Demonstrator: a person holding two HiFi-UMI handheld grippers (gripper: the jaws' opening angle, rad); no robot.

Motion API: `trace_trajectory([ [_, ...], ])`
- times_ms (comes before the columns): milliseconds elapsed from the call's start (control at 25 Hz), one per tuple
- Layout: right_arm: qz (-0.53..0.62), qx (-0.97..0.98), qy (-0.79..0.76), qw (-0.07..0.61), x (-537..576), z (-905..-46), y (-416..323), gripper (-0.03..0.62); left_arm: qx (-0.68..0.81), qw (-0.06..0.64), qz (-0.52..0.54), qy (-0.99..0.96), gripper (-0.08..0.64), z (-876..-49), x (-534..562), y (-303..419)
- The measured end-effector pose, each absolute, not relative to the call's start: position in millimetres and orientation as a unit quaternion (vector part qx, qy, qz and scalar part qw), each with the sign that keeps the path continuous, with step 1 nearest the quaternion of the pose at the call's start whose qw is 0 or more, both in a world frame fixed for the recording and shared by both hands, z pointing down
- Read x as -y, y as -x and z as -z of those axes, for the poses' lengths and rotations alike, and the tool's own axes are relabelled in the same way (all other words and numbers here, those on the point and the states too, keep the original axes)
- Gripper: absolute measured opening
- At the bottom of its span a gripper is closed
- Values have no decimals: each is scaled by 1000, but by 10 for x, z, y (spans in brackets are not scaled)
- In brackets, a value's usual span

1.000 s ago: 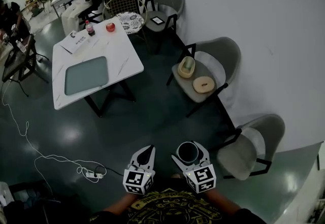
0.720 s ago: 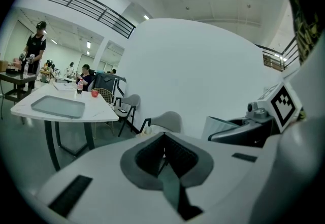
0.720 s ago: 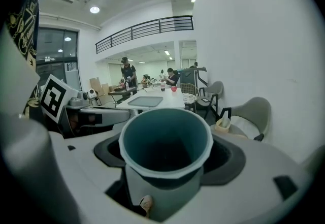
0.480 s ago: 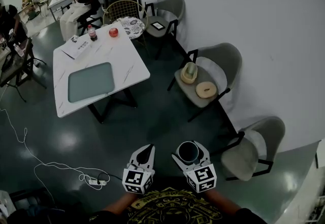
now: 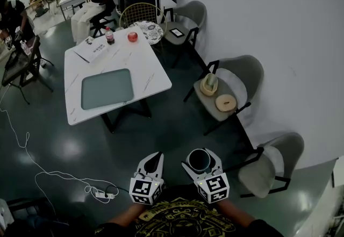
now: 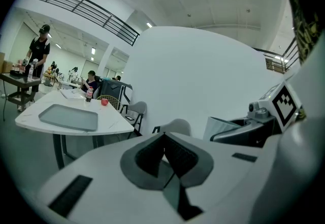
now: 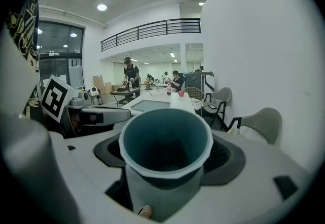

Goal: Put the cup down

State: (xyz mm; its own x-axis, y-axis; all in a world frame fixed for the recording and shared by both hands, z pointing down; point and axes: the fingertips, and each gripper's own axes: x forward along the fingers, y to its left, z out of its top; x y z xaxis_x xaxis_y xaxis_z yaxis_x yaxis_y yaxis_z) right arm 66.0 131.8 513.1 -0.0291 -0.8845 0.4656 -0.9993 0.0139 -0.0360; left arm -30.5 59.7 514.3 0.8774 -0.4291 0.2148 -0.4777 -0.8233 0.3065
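Cup (image 7: pixel 166 152) is sitting upright between the pads of my right claw (image 5: pixel 199 162), which is gripping it by the sides with the jaws spread wide around it. Its open mouth is facing up and its inside is looking dark. In the head view the two are showing at the lower middle of the frame, over the dark floor (image 5: pixel 161 134) and well apart from the white worktop (image 5: pixel 156 72) in the upper left. My left claw (image 5: pixel 156 159) is hanging just beside them on the left, its jaws pressing together with nothing between them. On the worktop a grey tray (image 5: pixel 107 88) is lying flat, and a bottle (image 5: pixel 109 35) and a small red thing (image 5: pixel 132 36) are standing near the far edge. At the right of the frame a chair (image 5: pixel 244 72) by the wall is carrying two pale round things.
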Motion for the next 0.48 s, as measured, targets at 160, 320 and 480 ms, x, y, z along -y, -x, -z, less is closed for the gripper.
trace_trajectory([
  [160,-177,704,-669,161,-1161,-5125,-571,385,252,180,-64,-949,11,-5145,-461,415],
  [320,-174,714,-658,164,-1038,-5123,-508,385,267,182,-59,-944,11,-5139,-363,499],
  [480,-171,725,-647,165,-948,-5146,-461,385,284,187,-58,-939,11,-5191,-320,580],
])
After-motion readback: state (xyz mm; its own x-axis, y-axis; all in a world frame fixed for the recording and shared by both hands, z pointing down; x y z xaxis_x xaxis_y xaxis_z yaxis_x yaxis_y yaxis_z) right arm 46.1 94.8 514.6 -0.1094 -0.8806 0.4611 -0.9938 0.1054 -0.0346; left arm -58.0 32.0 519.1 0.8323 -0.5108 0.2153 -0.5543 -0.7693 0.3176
